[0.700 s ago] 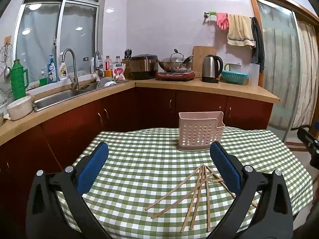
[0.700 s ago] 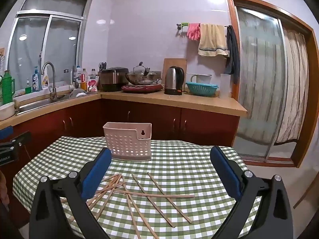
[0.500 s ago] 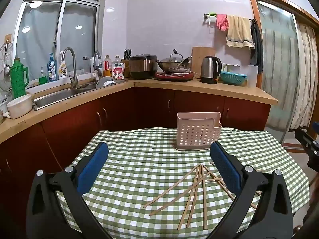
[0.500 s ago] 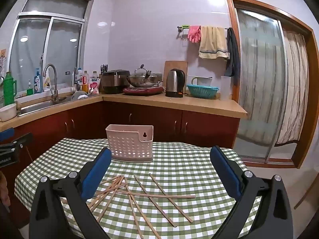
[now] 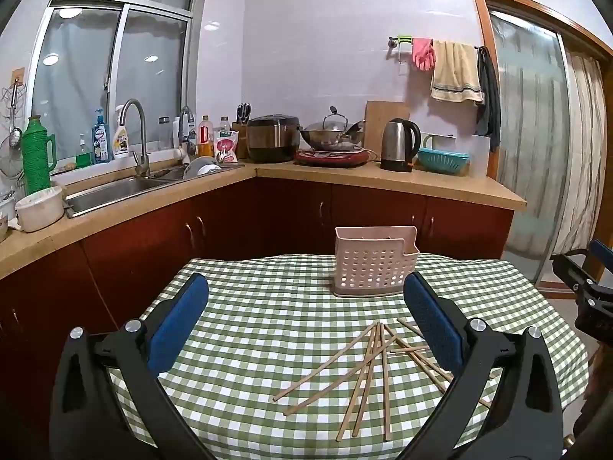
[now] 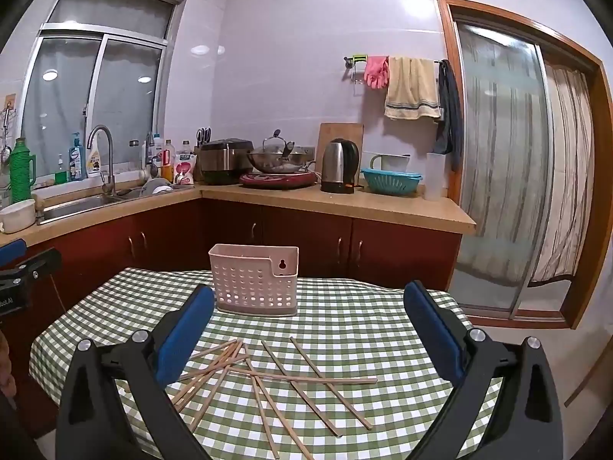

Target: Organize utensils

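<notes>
Several wooden chopsticks [image 5: 367, 368] lie scattered and crossed on a green checked tablecloth [image 5: 249, 318]. Behind them stands a pale pink perforated holder [image 5: 373, 262], upright and seemingly empty. My left gripper [image 5: 306, 306] hovers open above the near side of the table, nothing between its blue pads. In the right wrist view the same chopsticks [image 6: 276, 375] spread out below my right gripper [image 6: 308, 318], which is also open and empty. The holder [image 6: 254, 278] sits beyond them, left of centre. The right gripper shows at the right edge of the left wrist view [image 5: 590, 280].
A kitchen counter [image 5: 383, 178] wraps behind the table, with a sink [image 5: 111, 191], kettle [image 5: 398, 143], wok and rice cooker on it. A sliding glass door [image 6: 505, 176] is at right. The table edge drops off at left and right.
Both grippers have drawn back and risen slightly; the table, holder and chopsticks sit a little lower and farther in both views. Jaws stay wide open.
</notes>
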The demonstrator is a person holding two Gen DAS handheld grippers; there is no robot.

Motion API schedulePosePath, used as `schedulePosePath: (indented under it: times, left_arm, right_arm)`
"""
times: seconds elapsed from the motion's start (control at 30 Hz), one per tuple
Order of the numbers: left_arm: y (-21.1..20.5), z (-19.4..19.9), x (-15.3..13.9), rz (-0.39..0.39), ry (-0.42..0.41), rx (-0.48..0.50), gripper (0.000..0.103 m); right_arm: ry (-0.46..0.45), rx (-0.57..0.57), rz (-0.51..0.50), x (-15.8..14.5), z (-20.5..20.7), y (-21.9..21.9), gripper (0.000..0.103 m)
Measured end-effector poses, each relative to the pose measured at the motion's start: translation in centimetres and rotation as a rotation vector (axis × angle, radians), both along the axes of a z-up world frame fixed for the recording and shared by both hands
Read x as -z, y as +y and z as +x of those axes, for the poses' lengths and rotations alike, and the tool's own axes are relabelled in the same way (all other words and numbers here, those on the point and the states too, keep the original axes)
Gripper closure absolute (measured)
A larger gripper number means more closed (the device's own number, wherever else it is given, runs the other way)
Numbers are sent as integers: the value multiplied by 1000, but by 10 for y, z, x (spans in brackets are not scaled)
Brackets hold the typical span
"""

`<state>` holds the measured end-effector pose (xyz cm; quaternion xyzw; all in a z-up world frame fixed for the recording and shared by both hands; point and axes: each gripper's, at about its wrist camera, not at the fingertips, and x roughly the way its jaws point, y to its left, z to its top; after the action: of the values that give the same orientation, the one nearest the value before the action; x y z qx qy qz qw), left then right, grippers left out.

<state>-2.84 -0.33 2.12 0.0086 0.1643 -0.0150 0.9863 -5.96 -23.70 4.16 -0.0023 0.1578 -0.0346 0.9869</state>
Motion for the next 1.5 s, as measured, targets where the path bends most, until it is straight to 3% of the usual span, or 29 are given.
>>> schedulePosePath:
  times: [1.5]
  left_arm:
    - [3,-8,-3,-13,-11,4,4]
  right_arm:
    - [-10,-7,-5,-1,-4,3,6]
